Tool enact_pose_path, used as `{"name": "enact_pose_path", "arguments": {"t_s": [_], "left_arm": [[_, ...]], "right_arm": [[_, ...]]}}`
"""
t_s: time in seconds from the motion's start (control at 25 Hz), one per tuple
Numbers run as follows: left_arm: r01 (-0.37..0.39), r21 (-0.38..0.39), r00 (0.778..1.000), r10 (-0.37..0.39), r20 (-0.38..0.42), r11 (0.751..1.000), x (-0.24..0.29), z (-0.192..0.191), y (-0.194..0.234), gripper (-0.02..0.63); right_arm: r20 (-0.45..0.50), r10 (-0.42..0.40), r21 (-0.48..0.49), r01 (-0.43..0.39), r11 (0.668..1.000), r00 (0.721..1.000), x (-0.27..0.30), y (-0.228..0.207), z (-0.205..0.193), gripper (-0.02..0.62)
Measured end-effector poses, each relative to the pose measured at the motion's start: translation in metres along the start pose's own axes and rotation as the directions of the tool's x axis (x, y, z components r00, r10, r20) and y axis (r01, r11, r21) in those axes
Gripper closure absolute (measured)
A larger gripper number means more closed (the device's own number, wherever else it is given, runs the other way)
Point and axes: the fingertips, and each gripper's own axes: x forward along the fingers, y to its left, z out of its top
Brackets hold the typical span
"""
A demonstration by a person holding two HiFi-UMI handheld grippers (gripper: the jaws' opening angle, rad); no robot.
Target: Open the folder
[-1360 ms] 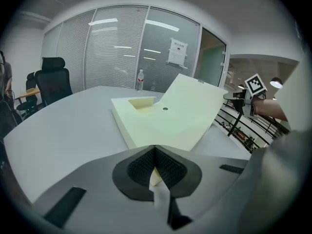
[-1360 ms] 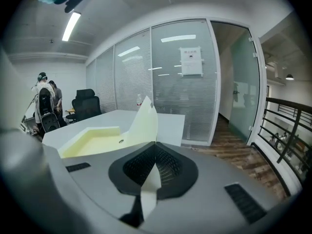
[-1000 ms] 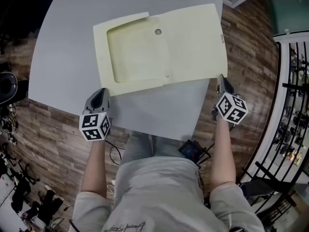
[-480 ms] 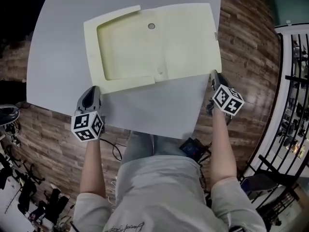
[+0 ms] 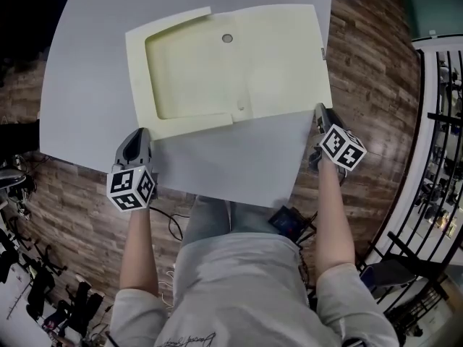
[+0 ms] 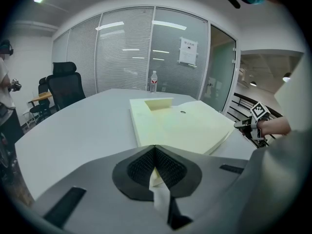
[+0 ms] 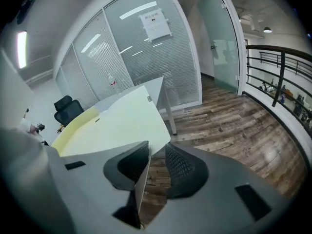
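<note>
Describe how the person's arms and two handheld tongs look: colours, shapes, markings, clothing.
Both the left tongs and right tongs have grey, wedge-shaped bodies, dark ribbed pads, and a white cube with black square markers at the rear. Forearms are bare below a light grey short-sleeved T-shirt. The right jaws are opening, the folder's corner between them.

The pale yellow folder (image 5: 275,56) lies spread open, flat on the grey table (image 5: 87,85).
</note>
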Motion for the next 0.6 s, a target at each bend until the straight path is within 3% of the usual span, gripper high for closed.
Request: {"name": "enact_pose_path", "arguments": {"t_s": [0.2,0.32,0.44,0.6], "left_arm": [[-0.003,0.0,1.0,0.003,0.004,1.0,0.0,0.001,0.0,0.597],[-0.006,-0.004,1.0,0.006,0.006,1.0,0.0,0.002,0.0,0.597],[-0.008,-0.007,1.0,0.008,0.008,1.0,-0.001,0.002,-0.001,0.597],[-0.011,-0.009,1.0,0.011,0.009,1.0,0.0,0.002,-0.001,0.597]], "right_arm": [[0.014,-0.1,-0.086,0.101,0.991,0.995,0.001,-0.009,0.002,0.399],[0.017,-0.121,-0.183,0.122,0.976,0.993,0.0,-0.007,0.004,0.399],[0.025,-0.131,-0.306,0.132,0.943,0.991,0.0,0.001,0.006,0.438],[0.029,-0.163,-0.48,0.156,0.863,0.986,0.003,0.016,0.005,0.543]]}}
